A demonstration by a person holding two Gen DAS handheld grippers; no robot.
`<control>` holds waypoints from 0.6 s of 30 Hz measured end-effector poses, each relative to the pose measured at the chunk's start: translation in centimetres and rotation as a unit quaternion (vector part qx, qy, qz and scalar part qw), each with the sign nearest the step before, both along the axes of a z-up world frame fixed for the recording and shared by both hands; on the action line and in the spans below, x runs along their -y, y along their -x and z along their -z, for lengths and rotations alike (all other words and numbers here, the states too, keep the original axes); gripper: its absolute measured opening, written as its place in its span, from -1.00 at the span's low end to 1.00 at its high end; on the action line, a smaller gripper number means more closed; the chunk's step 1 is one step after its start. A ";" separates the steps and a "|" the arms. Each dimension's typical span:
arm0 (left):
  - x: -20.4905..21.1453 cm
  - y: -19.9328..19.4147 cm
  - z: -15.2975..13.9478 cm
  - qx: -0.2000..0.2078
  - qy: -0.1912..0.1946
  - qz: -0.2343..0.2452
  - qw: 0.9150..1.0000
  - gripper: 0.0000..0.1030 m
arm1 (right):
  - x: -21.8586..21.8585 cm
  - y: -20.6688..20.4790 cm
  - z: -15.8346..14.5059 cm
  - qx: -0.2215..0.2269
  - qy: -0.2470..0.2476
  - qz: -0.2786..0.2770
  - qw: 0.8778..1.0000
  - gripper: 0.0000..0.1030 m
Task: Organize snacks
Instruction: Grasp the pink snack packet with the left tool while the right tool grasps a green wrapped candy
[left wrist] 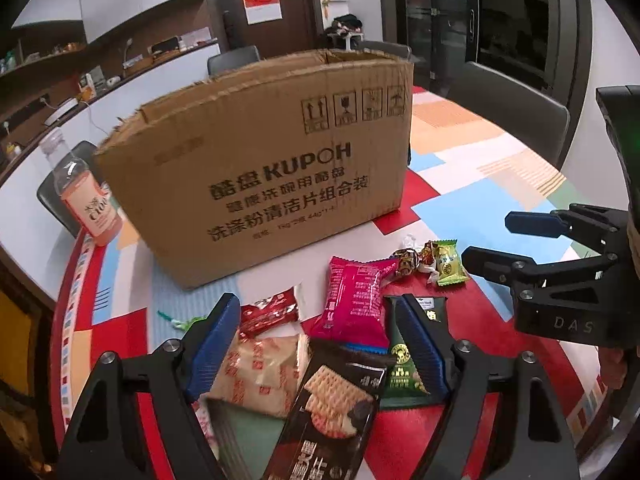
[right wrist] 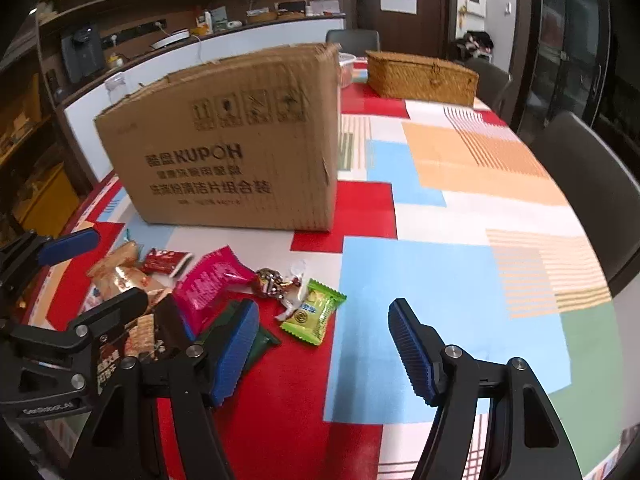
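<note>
A heap of snack packets lies on the patchwork tablecloth in front of a brown cardboard box (left wrist: 260, 160). My left gripper (left wrist: 318, 308) hangs open over the heap. Its blue pads straddle a beige packet (left wrist: 260, 372), a dark cracker packet (left wrist: 332, 408) and a dark green packet (left wrist: 404, 364) without pressing on any. A pink packet (left wrist: 356, 300) and a small red packet (left wrist: 272, 312) lie just beyond. My right gripper (right wrist: 324, 308) is open too, low over the table, with a light green candy (right wrist: 314, 316) and foil sweets (right wrist: 272, 280) between its fingers' lines, untouched.
A pink drink bottle (left wrist: 88, 200) stands left of the box. Behind the box sit a wicker basket (right wrist: 420, 76) and a plastic tub (right wrist: 346, 66). Dark chairs (right wrist: 580, 184) ring the table. The two grippers are close side by side.
</note>
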State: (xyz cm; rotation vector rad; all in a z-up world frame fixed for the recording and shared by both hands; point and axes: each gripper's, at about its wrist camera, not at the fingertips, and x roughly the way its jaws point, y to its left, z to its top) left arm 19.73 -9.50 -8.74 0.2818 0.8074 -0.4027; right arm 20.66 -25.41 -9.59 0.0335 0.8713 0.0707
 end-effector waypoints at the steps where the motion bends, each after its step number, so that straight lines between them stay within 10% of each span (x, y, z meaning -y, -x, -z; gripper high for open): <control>1: 0.2 -0.3 0.2 -0.005 -0.002 0.003 1.000 0.51 | 0.1 -0.1 0.3 -0.004 -0.003 0.003 1.000 0.26; 18: 2.3 -4.6 3.7 -0.080 0.009 0.016 0.997 0.26 | 0.7 -2.7 3.1 -0.050 -0.047 0.014 0.998 -0.22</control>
